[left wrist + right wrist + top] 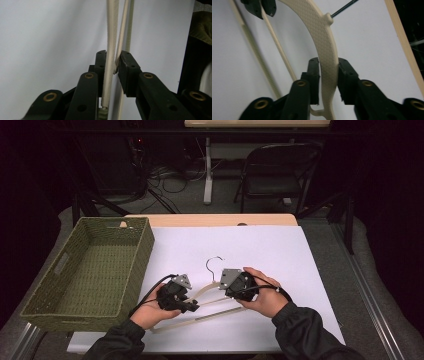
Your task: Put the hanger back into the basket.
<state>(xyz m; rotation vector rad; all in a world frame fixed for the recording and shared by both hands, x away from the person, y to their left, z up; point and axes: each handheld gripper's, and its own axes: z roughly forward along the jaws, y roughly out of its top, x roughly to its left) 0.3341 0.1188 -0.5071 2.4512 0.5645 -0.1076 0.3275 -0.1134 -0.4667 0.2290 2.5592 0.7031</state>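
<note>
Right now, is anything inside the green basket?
No. In the high view the woven green basket shows only its bare woven floor; the hanger lies on the white table beside it.

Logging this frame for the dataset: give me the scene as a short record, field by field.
surface: white sheet on a table
object held: cream hanger with dark wire hook, lying near the sheet's front edge
left gripper: shut on the hanger's thin bars
right gripper: shut on the hanger's curved shoulder
basket: green woven, empty, left of the hanger
background: folding chair beyond the table
</note>
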